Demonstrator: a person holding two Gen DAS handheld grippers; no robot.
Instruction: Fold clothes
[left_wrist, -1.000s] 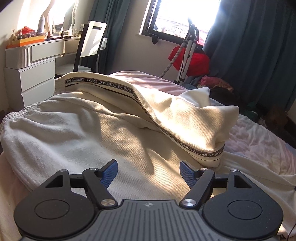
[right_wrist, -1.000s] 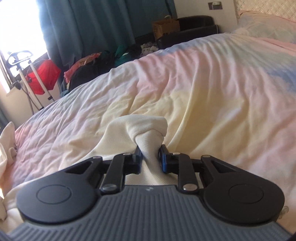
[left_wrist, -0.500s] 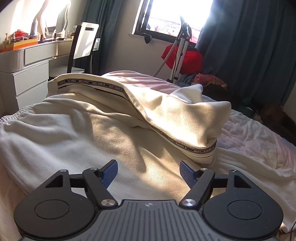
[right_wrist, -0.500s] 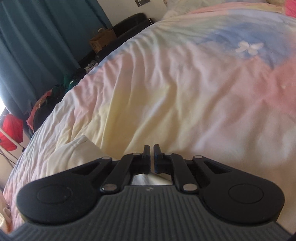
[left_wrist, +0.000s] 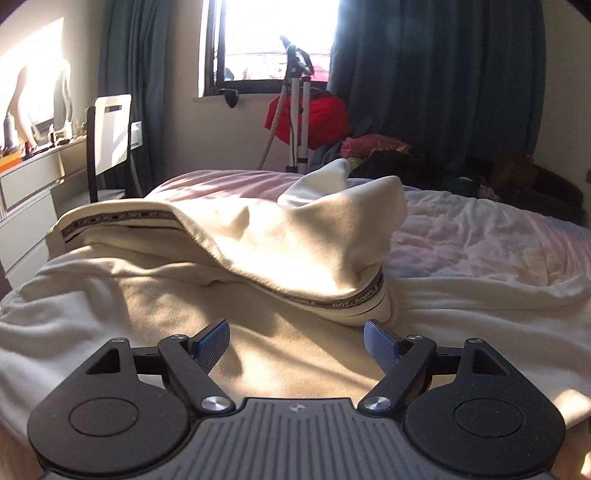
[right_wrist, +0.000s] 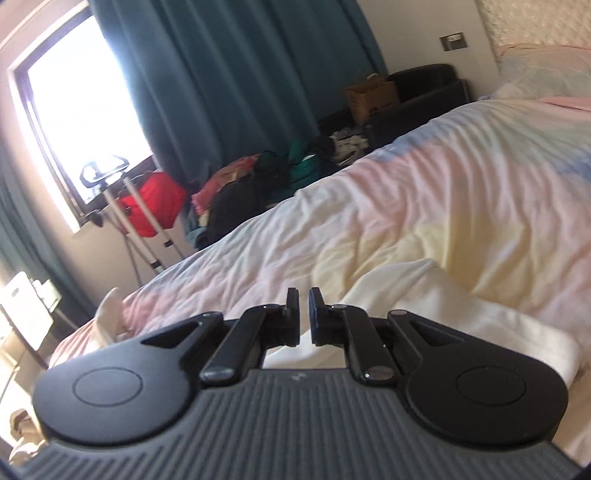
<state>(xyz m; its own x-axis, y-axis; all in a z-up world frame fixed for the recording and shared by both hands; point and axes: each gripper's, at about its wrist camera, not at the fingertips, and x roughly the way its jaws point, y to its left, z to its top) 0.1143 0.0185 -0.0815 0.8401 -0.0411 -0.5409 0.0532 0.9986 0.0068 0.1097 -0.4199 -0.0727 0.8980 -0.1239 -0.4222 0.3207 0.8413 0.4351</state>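
You are working over a wide bed under a soft, wrinkled quilt cover in pastel pink, yellow and blue (right_wrist: 424, 192), and the task's thing lies across its near end: a large cream, thick knit cotton garment (left_wrist: 155, 306), spread in loose heaps with one part folded back over the rest into a raised hump. It should handle as soft, floppy and fairly heavy for cloth, so expect it to sag and drag rather than hold a crease; it will not slip much on the quilt. Your best holds are the firm edges: the folded-over corner just ahead of your left gripper (left_wrist: 296, 345), or the stretch of cream cloth lying beside your right gripper (right_wrist: 303, 314). The left gripper's blue-padded jaws stand wide and are opening, hovering over the garment with nothing pinched between them. The right gripper's black jaws are all but closed, a narrow slit between them, and they grip nothing; the cloth lies below and beyond them. Along the folded edge runs a dark woven tape band with pale repeated lettering (left_wrist: 354, 299); the words are too blurred here to read with any confidence, so treat it only as a marker for that hem.
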